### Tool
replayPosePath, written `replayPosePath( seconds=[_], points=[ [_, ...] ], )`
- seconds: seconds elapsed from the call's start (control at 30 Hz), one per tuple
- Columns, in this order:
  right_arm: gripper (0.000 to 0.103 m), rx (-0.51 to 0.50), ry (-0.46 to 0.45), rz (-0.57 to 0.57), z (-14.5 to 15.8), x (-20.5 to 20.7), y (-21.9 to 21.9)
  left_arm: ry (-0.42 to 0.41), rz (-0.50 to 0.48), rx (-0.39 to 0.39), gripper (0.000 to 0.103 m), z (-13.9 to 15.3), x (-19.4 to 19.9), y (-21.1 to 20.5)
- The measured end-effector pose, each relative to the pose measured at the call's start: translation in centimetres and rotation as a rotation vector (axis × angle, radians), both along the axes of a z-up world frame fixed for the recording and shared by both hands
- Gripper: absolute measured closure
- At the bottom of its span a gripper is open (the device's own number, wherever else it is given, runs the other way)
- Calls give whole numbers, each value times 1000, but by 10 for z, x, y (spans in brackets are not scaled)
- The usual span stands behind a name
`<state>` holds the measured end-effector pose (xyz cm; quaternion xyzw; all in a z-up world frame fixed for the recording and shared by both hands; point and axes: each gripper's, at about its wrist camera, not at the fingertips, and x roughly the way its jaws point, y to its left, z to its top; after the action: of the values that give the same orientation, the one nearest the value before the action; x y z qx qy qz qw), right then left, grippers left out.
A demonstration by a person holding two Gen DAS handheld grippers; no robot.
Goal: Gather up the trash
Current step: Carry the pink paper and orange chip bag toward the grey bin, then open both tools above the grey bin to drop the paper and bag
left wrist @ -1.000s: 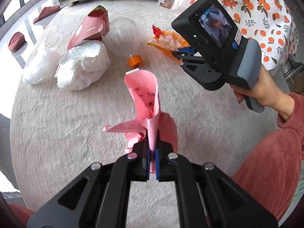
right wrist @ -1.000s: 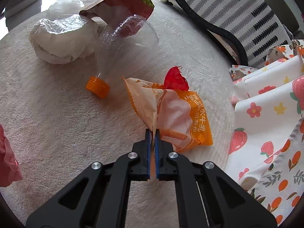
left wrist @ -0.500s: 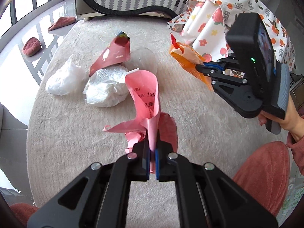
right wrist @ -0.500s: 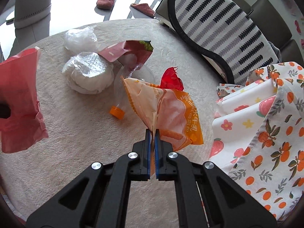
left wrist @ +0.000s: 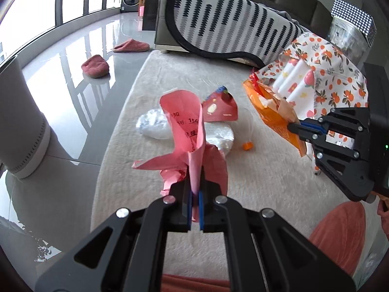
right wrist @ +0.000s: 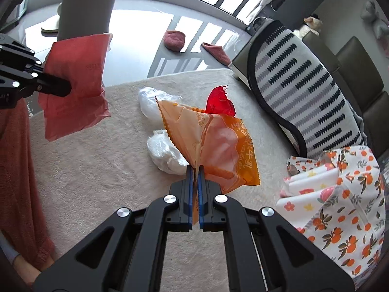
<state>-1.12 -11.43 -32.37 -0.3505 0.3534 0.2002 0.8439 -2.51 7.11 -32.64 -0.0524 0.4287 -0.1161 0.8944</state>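
My left gripper (left wrist: 194,196) is shut on a crumpled pink paper (left wrist: 188,131), held high over the beige rug (left wrist: 255,182); the same pink paper (right wrist: 75,82) and left gripper (right wrist: 69,88) show at the left of the right wrist view. My right gripper (right wrist: 194,170) is shut on an orange snack wrapper (right wrist: 218,143) with a red scrap (right wrist: 218,101) behind it. The right gripper (left wrist: 290,127) with the wrapper (left wrist: 272,112) appears at the right of the left wrist view. On the rug lie white plastic bags (left wrist: 155,126), a red pouch (left wrist: 221,110) and a clear bottle with an orange cap (left wrist: 248,145).
A striped cushion (left wrist: 231,31) leans on a grey sofa at the rug's far edge. A fruit-print cloth (left wrist: 323,73) lies at the right. Two pink slippers (left wrist: 95,65) sit on the glossy floor, and a tall grey cylinder (left wrist: 17,121) stands at the left. A person's red sleeve (right wrist: 17,170) is close by.
Both grippers rose well above the rug with their trash still held, so the rug items look smaller and farther. The views tilted up, showing floor, windows and sofa.
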Motion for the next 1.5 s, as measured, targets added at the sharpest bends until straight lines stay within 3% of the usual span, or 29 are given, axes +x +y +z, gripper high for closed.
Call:
replayPosePath(
  seconds=[0.3,0.6,0.9,1.13,1.2,1.27,1.3,1.5],
  points=[
    [100,48,-12,210,36,-12,127,-61,204,49,99,34,-25,127],
    [100,176,-12,430,101,6,283,-136,405,105,99,86,-34,253],
    [100,353,84,504,159,74,424,-181,528,157,99,127,-25,346],
    [99,403,202,492,154,117,503,-179,554,185,99,134,1,388],
    [87,409,256,458,145,131,513,-174,557,193,99,132,10,394],
    [52,434,272,433,140,140,514,-166,562,197,99,129,19,400],
    [47,450,264,429,140,142,515,-161,563,195,99,128,23,404],
    [44,486,230,449,148,141,499,-145,560,216,99,122,49,411]
  ],
)
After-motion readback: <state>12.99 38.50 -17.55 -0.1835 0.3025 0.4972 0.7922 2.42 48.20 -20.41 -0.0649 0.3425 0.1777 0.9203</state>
